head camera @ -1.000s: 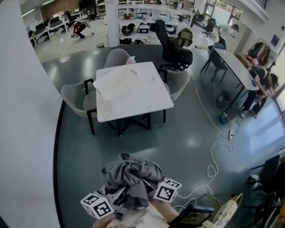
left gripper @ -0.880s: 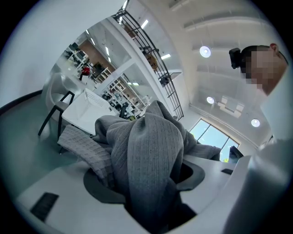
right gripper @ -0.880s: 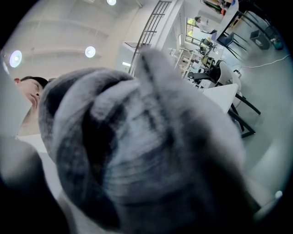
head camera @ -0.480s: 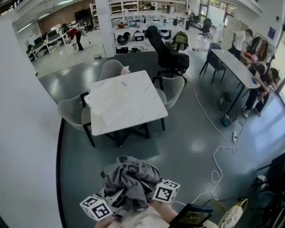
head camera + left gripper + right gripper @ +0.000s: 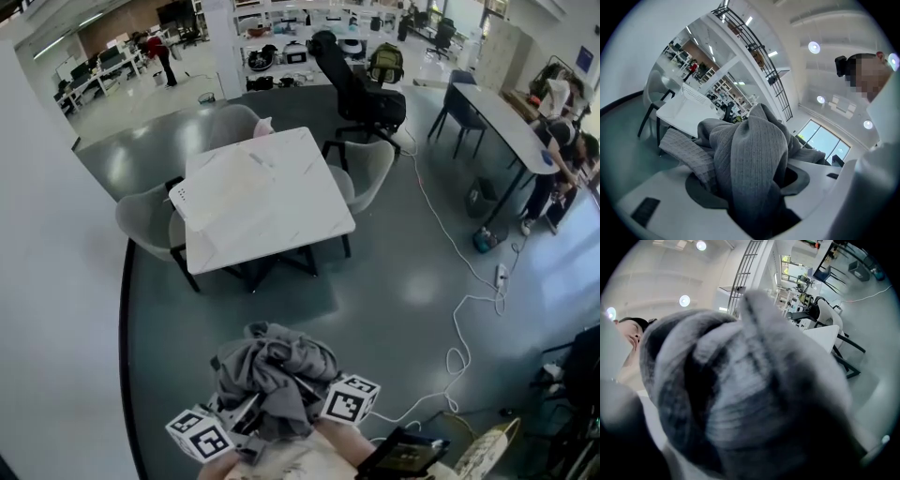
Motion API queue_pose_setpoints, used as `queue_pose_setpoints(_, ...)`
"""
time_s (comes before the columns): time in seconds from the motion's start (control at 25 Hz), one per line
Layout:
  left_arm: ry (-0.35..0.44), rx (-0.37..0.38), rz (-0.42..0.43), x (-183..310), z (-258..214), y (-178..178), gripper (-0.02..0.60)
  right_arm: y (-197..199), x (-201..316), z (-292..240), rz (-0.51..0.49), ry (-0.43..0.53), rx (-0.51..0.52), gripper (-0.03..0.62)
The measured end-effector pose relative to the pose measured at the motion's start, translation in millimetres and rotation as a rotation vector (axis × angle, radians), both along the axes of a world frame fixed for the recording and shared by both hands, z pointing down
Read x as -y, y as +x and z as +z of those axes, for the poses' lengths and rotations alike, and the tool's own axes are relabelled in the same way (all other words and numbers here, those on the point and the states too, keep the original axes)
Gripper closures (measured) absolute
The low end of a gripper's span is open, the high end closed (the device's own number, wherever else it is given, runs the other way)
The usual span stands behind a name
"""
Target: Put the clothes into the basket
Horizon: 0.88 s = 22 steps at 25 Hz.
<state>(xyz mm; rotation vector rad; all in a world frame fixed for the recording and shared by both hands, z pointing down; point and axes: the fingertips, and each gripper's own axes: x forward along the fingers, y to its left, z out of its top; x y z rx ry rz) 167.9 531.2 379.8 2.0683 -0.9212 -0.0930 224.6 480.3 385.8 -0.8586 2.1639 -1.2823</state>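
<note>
A bundle of grey clothes (image 5: 277, 367) is bunched up between both grippers, low in the head view. My left gripper (image 5: 246, 414) is shut on its left side, with the marker cube just below. My right gripper (image 5: 306, 394) is shut on its right side. In the left gripper view the ribbed grey cloth (image 5: 750, 154) is packed between the jaws of the left gripper (image 5: 754, 199). Blurred grey cloth (image 5: 740, 380) fills the right gripper view and hides the right gripper's fingertips. A white flat container with a perforated edge (image 5: 220, 187) lies on the white table (image 5: 300, 197) ahead.
Grey chairs (image 5: 145, 220) ring the table, with a black office chair (image 5: 361, 94) behind it. A white cable (image 5: 459, 309) snakes over the dark floor at right. A curved white wall (image 5: 56, 309) runs along the left. People stand at a long desk (image 5: 502, 127) at far right.
The table and chairs have come a little closer and shifted left in the head view. The clothes bundle stays held between both grippers in the same spot.
</note>
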Motion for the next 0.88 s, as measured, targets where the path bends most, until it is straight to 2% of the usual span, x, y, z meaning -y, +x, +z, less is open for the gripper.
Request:
queue_pose_setpoints(0.32, -0.031, -0.020, 0.002, 56.0, 5.0, -19.9, 0.307, -19.2, 55.3, 7.2, 0.000, -0.042, -0.024, 0.332)
queue_pose_setpoints(0.88, -0.023, -0.075, 0.031, 176.3, -9.7, -74.6, 0.305, -73.6, 173.1, -7.4, 0.018, -0.053, -0.059, 0.330)
